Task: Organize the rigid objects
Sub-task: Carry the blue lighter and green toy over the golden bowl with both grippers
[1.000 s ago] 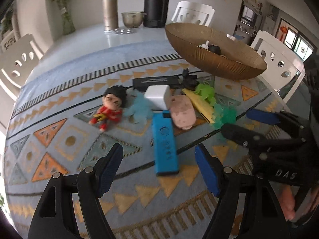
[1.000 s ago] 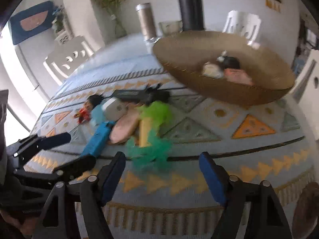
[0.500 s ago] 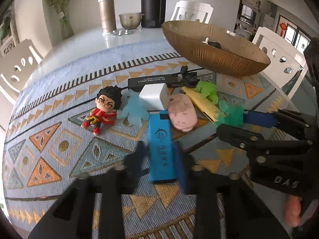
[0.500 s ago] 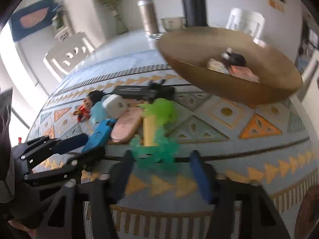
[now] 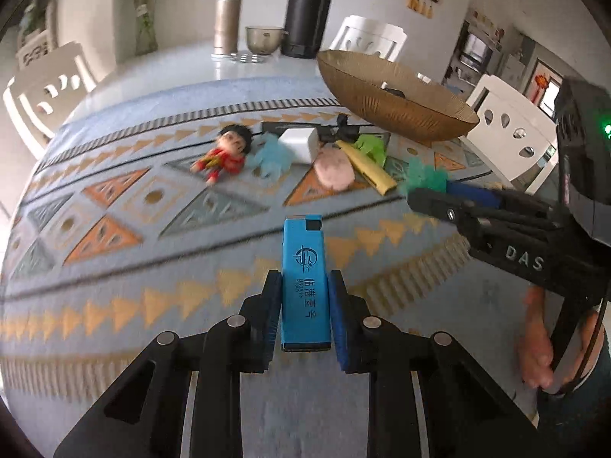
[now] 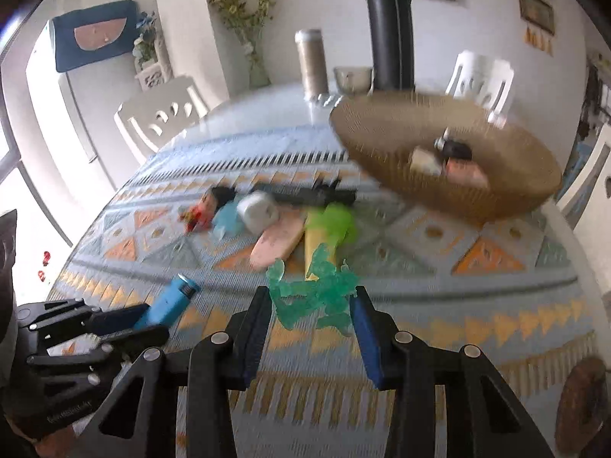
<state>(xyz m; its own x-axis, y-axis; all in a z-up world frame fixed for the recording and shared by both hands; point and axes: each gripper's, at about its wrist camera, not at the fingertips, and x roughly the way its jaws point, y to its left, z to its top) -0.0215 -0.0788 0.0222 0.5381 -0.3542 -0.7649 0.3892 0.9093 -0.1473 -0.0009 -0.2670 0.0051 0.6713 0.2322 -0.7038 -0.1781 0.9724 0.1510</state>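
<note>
From the left wrist view, the left tongs [image 5: 304, 307] are clenched on a blue lighter [image 5: 304, 280], its long body upright between the two pads and lifted over the patterned cloth [image 5: 114, 236] of the worktop. Beyond it a small cluster lies on the cloth: a red doll [image 5: 225, 156], a pale blue toy [image 5: 272, 156], a white block [image 5: 299, 144], a pink oval piece [image 5: 335, 168] and a yellow stick [image 5: 369, 170], all close together, some touching. A brown bowl [image 5: 397, 110] stands behind them to the right with a few small things inside. The right tongs [image 5: 435, 191] reach in from the right edge, their tips at a green toy [image 5: 425, 177]. From the right wrist view, the right tongs [image 6: 313, 313] have just been closing, and the green plastic toy [image 6: 317, 294] sits between the pads, which press on its sides. The yellow stick [image 6: 319, 246] and pink piece [image 6: 277, 244] lie just behind it, and the bowl [image 6: 477, 198] further back right. At lower left the left tongs [image 6: 126, 324] carry the blue lighter [image 6: 172, 299].
</note>
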